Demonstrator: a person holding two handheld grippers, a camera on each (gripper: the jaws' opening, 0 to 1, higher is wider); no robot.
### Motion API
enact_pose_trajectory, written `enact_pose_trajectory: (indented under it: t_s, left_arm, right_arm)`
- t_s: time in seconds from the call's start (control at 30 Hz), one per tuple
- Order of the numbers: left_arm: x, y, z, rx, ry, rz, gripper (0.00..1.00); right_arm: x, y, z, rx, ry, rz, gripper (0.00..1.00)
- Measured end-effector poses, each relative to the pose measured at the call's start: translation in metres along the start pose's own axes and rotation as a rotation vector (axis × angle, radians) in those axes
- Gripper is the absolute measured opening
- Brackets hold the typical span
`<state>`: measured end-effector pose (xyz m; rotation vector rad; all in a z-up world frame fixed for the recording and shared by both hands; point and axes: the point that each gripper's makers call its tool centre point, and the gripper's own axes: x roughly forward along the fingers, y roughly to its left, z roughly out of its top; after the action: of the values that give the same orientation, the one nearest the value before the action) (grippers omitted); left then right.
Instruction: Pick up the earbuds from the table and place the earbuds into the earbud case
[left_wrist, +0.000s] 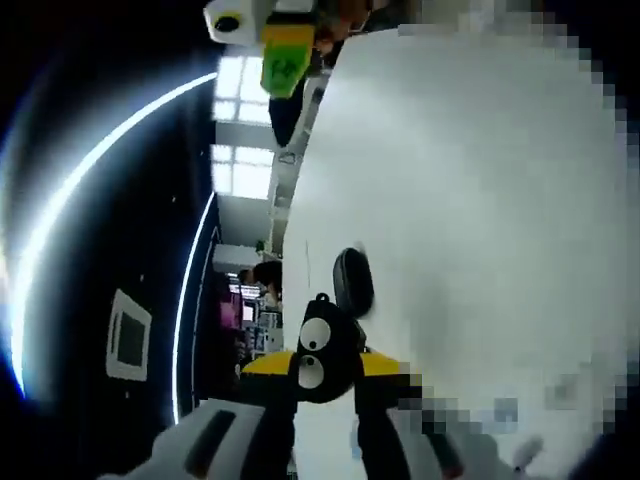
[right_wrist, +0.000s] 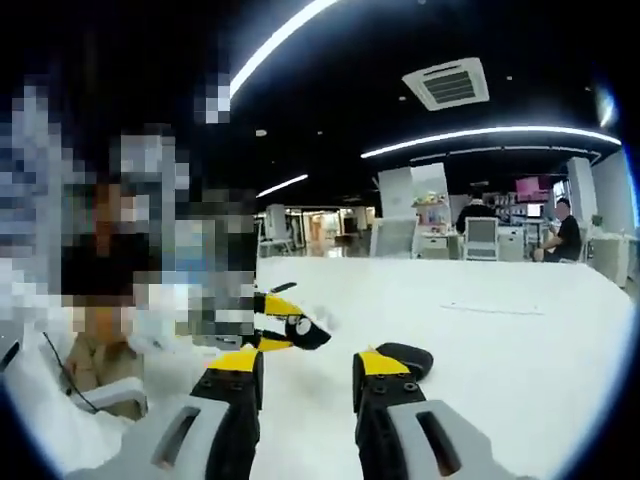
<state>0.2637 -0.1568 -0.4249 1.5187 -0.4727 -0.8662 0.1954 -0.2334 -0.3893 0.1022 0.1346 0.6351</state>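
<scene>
1. Earbud case: dark, rounded, pebble-shaped shell lying on the white table, just ahead of the right gripper and touching the outer side of its right finger. In the left gripper view the same case sits just beyond the left gripper. Whether it is open, cannot tell.
2. Earbuds: too small to pick out with certainty; a small pale speck near the left gripper's tips in the right gripper view may be one. Cannot confirm.
3. Handling, judged: earbuds are light, hard, smooth plastic, likely slippery and prone to popping out of a pinch. Best taken across the widest body, gently. The case looks rigid and glossy and may slide on the smooth table if nudged.
4. Right gripper fingers: black with yellow pads, standing apart with a clear gap, nothing between them.
5. Left gripper, seen in the right gripper view: yellow-tipped fingers nearly closed; anything pinched is too small to tell.
6. Table surface: plain white, matte, a faint line toward its far edge.
</scene>
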Motion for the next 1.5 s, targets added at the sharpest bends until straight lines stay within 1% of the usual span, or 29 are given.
enact_pose_trajectory:
  t_s: [0.03,0.07,0.1,0.17,0.2,0.23,0.27,0.3,0.33,0.4,0.5,0.57,0.6,0.63,0.67,0.77,0.8,0.83,0.87,0.9,0.97,1.0,1.13,1.23,1.3,1.37,1.43,1.5]
  left_arm:
    - [-0.009,0.002,0.011,0.038,-0.006,0.022,0.23]
    - [-0.014,0.005,0.019,0.052,-0.017,0.040,0.23]
    - [-0.016,0.007,0.020,0.056,-0.024,0.052,0.23]
    - [-0.028,0.014,0.037,0.098,-0.041,0.101,0.23]
    - [-0.031,0.016,0.041,0.116,-0.046,0.113,0.23]
    - [-0.035,0.017,0.047,0.115,-0.056,0.125,0.23]
    - [-0.038,0.020,0.051,0.112,-0.058,0.135,0.23]
    - [-0.043,0.023,0.058,0.117,-0.064,0.155,0.23]
    - [-0.046,0.025,0.061,0.120,-0.067,0.166,0.23]
    - [-0.052,0.029,0.067,0.121,-0.082,0.186,0.23]
    - [-0.061,0.034,0.077,0.129,-0.102,0.217,0.23]
    - [-0.065,0.037,0.083,0.129,-0.122,0.237,0.23]
    - [-0.065,0.037,0.084,0.128,-0.121,0.236,0.23]
    - [-0.069,0.038,0.091,0.130,-0.126,0.235,0.23]
    - [-0.071,0.039,0.096,0.137,-0.137,0.245,0.23]
    - [-0.077,0.039,0.109,0.144,-0.155,0.255,0.23]
    - [-0.077,0.039,0.111,0.146,-0.158,0.260,0.23]
    - [-0.079,0.039,0.113,0.150,-0.159,0.265,0.23]
    - [-0.080,0.041,0.117,0.152,-0.166,0.272,0.23]
    - [-0.079,0.041,0.118,0.148,-0.168,0.272,0.23]
    - [-0.079,0.041,0.118,0.143,-0.165,0.276,0.23]
    - [-0.079,0.041,0.118,0.144,-0.166,0.281,0.23]
    - [-0.078,0.040,0.117,0.145,-0.168,0.287,0.24]
    - [-0.078,0.039,0.117,0.148,-0.172,0.284,0.25]
    - [-0.079,0.038,0.117,0.152,-0.171,0.266,0.25]
    - [-0.081,0.039,0.118,0.137,-0.178,0.257,0.26]
    - [-0.083,0.037,0.117,0.136,-0.181,0.243,0.25]
    - [-0.089,0.037,0.119,0.146,-0.192,0.249,0.25]
  right_arm:
    - [0.000,-0.001,0.000,0.010,-0.001,-0.007,0.27]
    - [0.001,-0.007,0.002,0.023,-0.003,-0.008,0.27]
    - [0.002,-0.003,0.003,0.063,-0.013,0.014,0.27]
    - [0.003,0.015,0.007,0.199,-0.053,0.115,0.30]
    - [0.006,0.024,0.008,0.248,-0.063,0.150,0.34]
    - [0.007,0.030,0.011,0.328,-0.081,0.207,0.37]
    - [0.007,0.030,0.011,0.348,-0.088,0.226,0.39]
    - [0.007,0.030,0.011,0.347,-0.086,0.232,0.42]
    - [0.008,0.032,0.009,0.333,-0.082,0.236,0.44]
    - [0.009,0.039,0.009,0.320,-0.083,0.266,0.45]
    - [0.009,0.050,0.010,0.307,-0.088,0.308,0.45]
    - [0.011,0.053,0.007,0.294,-0.076,0.313,0.44]
    - [0.011,0.053,0.006,0.287,-0.072,0.311,0.44]
    - [0.012,0.054,0.004,0.281,-0.067,0.309,0.43]
    - [0.011,0.058,0.006,0.280,-0.073,0.332,0.43]
    - [0.007,0.069,0.011,0.289,-0.093,0.379,0.41]
    - [0.007,0.070,0.010,0.289,-0.090,0.380,0.39]
    - [0.007,0.071,0.010,0.287,-0.089,0.383,0.37]
    - [0.006,0.071,0.009,0.286,-0.094,0.393,0.31]
    - [0.005,0.072,0.011,0.293,-0.107,0.410,0.26]
    - [0.003,0.076,0.014,0.328,-0.115,0.439,0.22]
    - [0.004,0.072,0.014,0.325,-0.114,0.423,0.22]
    - [0.003,0.072,0.014,0.317,-0.115,0.425,0.22]
    - [0.005,0.079,0.015,0.310,-0.107,0.426,0.22]
    - [0.005,0.080,0.013,0.312,-0.098,0.426,0.22]
    - [0.005,0.080,0.014,0.330,-0.095,0.432,0.22]
    - [0.004,0.080,0.014,0.334,-0.093,0.431,0.22]
    - [0.002,0.080,0.014,0.340,-0.096,0.429,0.22]
